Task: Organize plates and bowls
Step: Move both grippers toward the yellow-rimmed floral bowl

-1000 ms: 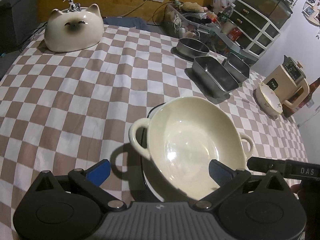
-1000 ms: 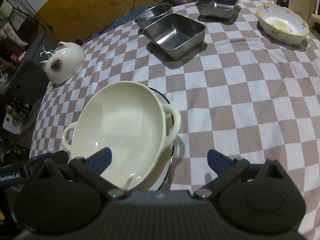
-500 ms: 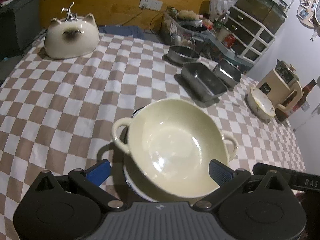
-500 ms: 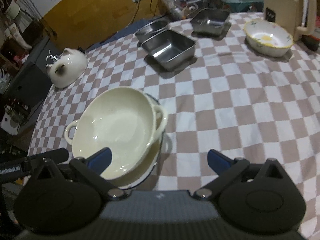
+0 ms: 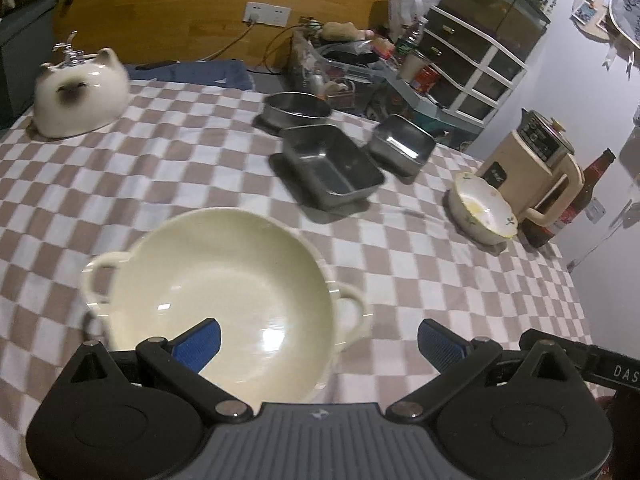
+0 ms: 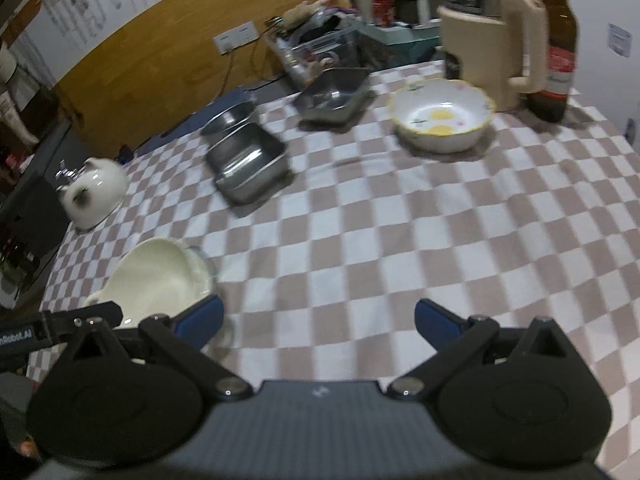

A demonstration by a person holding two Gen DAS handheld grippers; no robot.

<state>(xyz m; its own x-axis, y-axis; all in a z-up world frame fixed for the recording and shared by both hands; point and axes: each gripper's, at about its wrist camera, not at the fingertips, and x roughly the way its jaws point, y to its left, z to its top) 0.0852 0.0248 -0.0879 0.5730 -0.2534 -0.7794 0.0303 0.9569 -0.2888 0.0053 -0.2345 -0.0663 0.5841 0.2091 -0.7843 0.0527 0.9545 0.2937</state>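
The cream bowl [image 5: 216,300] is judged to be already placed: it sits low left of centre in the left wrist view, over something whose rim barely shows beneath it in the right wrist view, too blurred to be named. A step between placements is therefore taken to be in hand.

The left gripper [image 5: 318,340] is spread wide and nothing is held by it; its left pad [image 5: 198,344] is seen over the bowl's near rim, though contact cannot be told, and its right pad is clear of the bowl to the right. The right gripper [image 6: 316,318] is likewise wide apart and empty, over bare checked cloth [image 6: 400,240], with the cream bowl at its lower left.

The next piece is probably to be fetched. The flowered bowl [image 6: 442,118] lies in the upper right of the right wrist view, well apart from the gripper, beside the jug [image 6: 492,40]. Three steel dishes, the nearest being the rectangular tray [image 6: 248,162], lie in the upper centre. A long forward reach and a rim grasp would be called for.
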